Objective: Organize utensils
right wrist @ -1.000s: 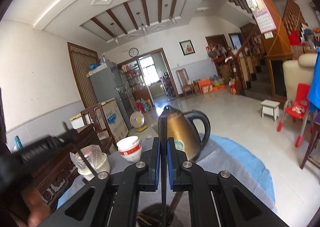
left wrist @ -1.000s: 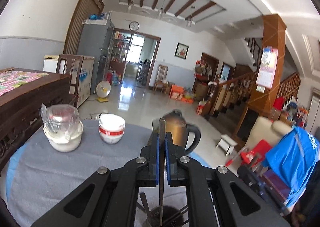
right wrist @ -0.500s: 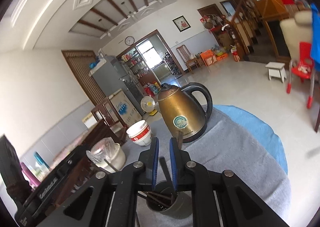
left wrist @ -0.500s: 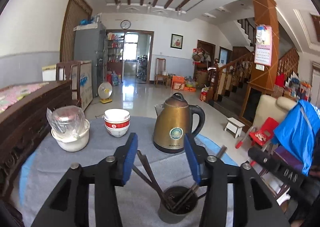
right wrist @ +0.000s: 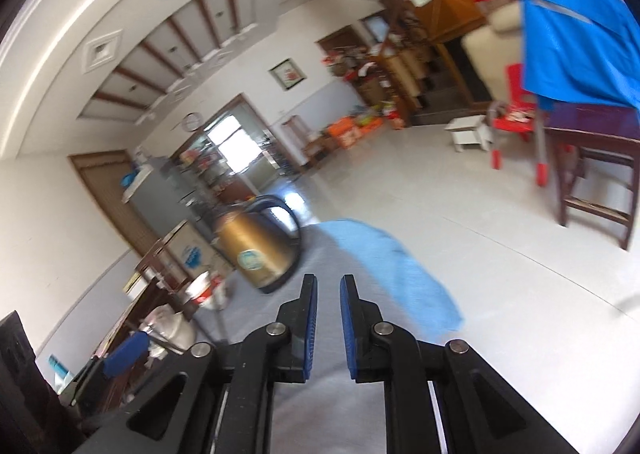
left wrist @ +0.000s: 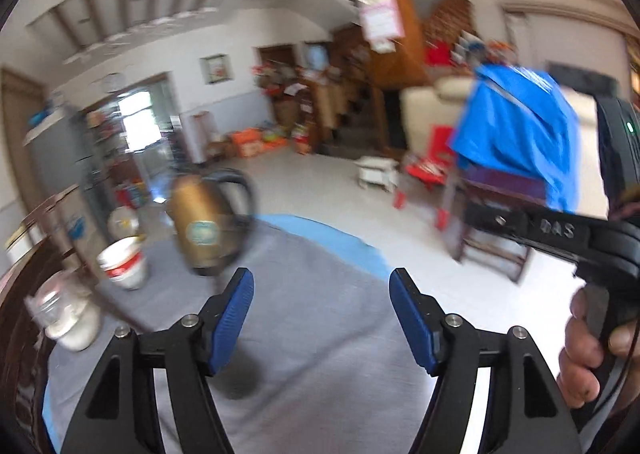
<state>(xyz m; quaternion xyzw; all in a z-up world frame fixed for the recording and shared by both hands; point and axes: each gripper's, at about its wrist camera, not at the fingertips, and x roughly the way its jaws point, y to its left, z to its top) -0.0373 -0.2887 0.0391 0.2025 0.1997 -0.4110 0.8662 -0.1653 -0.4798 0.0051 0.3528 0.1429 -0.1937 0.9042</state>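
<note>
My left gripper (left wrist: 321, 278) hangs over the grey tablecloth (left wrist: 320, 338); its jaws are opening wide and nothing is between them. My right gripper (right wrist: 328, 280) has its blue pads a narrow gap apart, also with nothing between them. A hand (left wrist: 588, 342) grips the right gripper's black handle at the right edge of the left wrist view. One blue pad of the left gripper's fingers (right wrist: 124, 352) shows at the lower left of the right wrist view. A thin dark stick (left wrist: 217, 284) shows blurred beside the left finger. No utensil cup is in view.
A gold kettle (left wrist: 200, 225) stands at the table's far left, with a red-and-white bowl (left wrist: 122, 264) and a plastic-covered white bowl (left wrist: 66, 314) beside it. The table's blue edge (right wrist: 400, 274) curves ahead. Beyond it stand a dark table (right wrist: 592, 125), a red chair and a white stool.
Both grippers held thin utensils upright over a dark cup, then let go. The left jaws spread wide. Both views swung right and rolled, and the cup dropped out of sight.
</note>
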